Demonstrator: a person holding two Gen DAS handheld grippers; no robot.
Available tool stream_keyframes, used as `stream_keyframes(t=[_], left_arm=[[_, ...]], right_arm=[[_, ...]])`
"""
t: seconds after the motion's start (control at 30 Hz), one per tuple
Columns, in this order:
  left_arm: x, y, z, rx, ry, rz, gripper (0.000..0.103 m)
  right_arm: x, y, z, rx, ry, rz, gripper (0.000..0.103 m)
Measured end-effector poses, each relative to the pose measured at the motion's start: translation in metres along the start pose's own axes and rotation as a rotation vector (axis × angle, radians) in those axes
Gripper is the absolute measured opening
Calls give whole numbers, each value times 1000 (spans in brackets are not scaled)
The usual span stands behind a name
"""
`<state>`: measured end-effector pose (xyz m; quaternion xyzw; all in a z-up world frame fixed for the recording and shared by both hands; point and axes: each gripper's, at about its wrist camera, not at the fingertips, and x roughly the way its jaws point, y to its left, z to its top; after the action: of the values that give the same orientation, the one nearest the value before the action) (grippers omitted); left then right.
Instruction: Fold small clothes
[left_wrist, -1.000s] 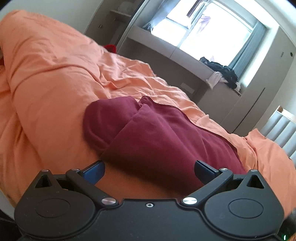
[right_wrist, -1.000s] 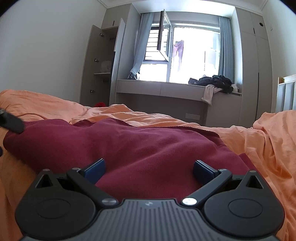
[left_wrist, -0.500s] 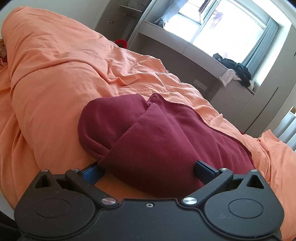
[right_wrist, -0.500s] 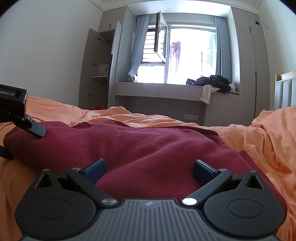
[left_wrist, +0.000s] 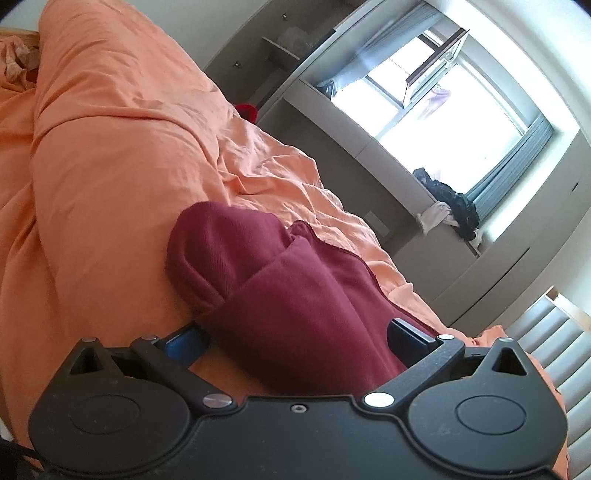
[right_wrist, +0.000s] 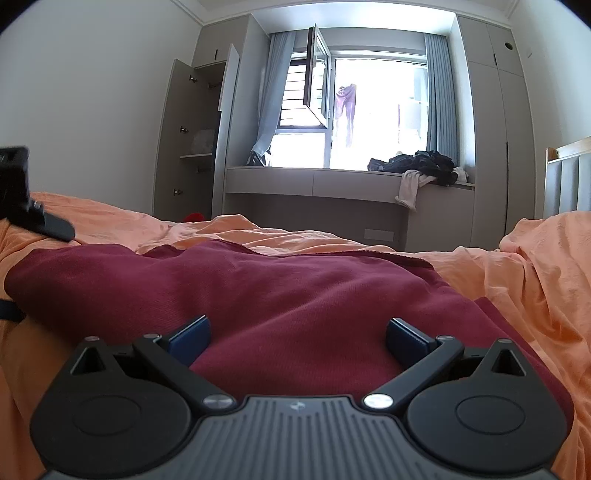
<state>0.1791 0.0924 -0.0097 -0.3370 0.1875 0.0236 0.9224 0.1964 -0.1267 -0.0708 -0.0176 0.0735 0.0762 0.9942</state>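
Note:
A dark red garment (left_wrist: 291, 291) lies partly folded on an orange bedsheet (left_wrist: 110, 177). It also fills the middle of the right wrist view (right_wrist: 258, 295). My left gripper (left_wrist: 295, 338) is open, with the garment's near corner between its fingers; its left pad (left_wrist: 184, 341) is partly under the cloth edge. My right gripper (right_wrist: 297, 336) is open, low over the garment's near edge, one finger on each side. The left gripper also shows at the left edge of the right wrist view (right_wrist: 33, 218).
The orange bedsheet (right_wrist: 517, 266) is rumpled around the garment. A window bench (right_wrist: 351, 181) with a heap of dark clothes (right_wrist: 417, 166) stands beyond the bed. An open wardrobe (right_wrist: 192, 140) stands at the left, a headboard (right_wrist: 569, 181) at the right.
My left gripper has moved forward onto the garment's corner and rolled, so its view tilts. The right gripper has barely moved. Both stay open.

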Motion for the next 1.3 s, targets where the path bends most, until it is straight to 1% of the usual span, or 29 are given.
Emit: stream_keyframes(t=[0.07,0.13,0.2,0.3,0.4,0.43,0.53,0.63,0.7,0.73,0.77,0.8,0.87,0.9,0.93,0.97,1.07,1.17,1.3], left_arm=[[7,-3,1,30,-8,20,98],[14,-4,1,64,-2,57,95],[17,-4,0,82,-3,61,95],[15,2,1,65,-3,45,95],[15,6,4,24,-5,42,94],[15,6,4,18,-6,48,93],[16,1,4,19,-5,78,92],[19,-6,3,38,-9,120,90],[18,-9,2,48,-22,150,84],[17,-10,2,50,-29,161,79],[16,-12,2,54,-38,170,72],[15,-13,1,61,-47,177,67],[15,-16,2,71,-55,181,46],[16,-18,3,71,-52,177,42],[17,-19,4,73,-46,170,35],[19,-22,5,82,-40,165,30],[21,-36,11,135,-53,151,25],[18,-59,20,218,-86,115,23],[16,-98,27,307,-106,13,22]], right_arm=[[0,0,0,0,0,0,103],[0,0,0,-2,1,0,103],[-2,-1,4,-20,4,11,103],[-4,-5,11,-59,1,35,103],[-7,-10,14,-24,-22,0,103],[-6,-12,14,-13,-15,-8,103],[2,-13,11,1,45,5,103],[1,-12,7,28,41,-8,103],[-1,-11,5,31,37,-18,103],[-1,-10,4,33,33,-19,103],[-2,-10,4,35,32,-17,103],[-3,-11,3,36,32,-13,103],[-4,-13,3,38,34,1,103],[-4,-14,4,37,35,8,103],[-4,-15,4,36,37,14,103],[-4,-16,5,34,39,19,103],[-4,-17,9,15,59,35,103],[-6,-21,15,-2,83,58,103],[-9,-28,18,31,126,85,103]])
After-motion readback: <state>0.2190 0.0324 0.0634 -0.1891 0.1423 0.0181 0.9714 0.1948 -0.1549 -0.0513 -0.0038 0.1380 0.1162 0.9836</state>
